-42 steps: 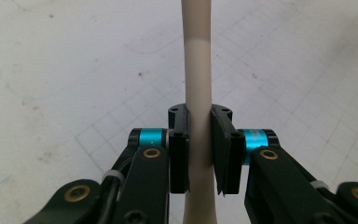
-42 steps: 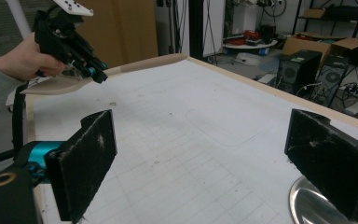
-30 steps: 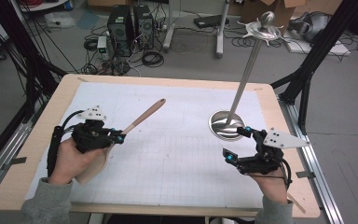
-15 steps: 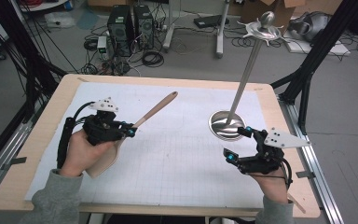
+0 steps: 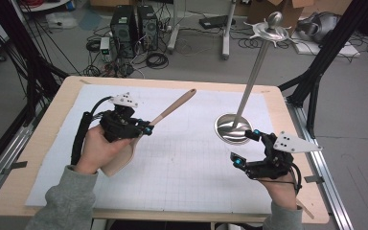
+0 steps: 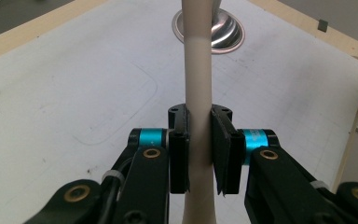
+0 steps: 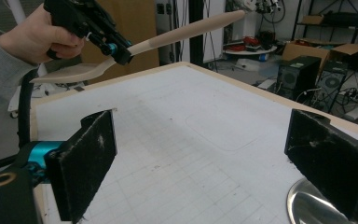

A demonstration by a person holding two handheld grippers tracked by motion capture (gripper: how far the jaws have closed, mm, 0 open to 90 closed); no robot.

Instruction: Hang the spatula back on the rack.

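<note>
Your left gripper (image 5: 146, 128) clamps the neck of the pale wooden spatula (image 5: 172, 109), holding it lifted above the white gridded mat (image 5: 187, 163), handle angled toward the polished steel stand (image 5: 234, 128). Your right gripper (image 5: 244, 149) rests beside that stand's round base, jaws spread wide and holding nothing.

Wooden spatula (image 6: 197, 84): in my left gripper view, the handle's far end is cut by the top edge and the blade end by the bottom edge, behind my jaws. In the high view, my left hand (image 5: 98, 148) hides part of the blade.

Steel stand (image 7: 310, 205): in my right gripper view, only a sliver of its base shows, cut by the bottom edge and covered by my jaw.
</note>
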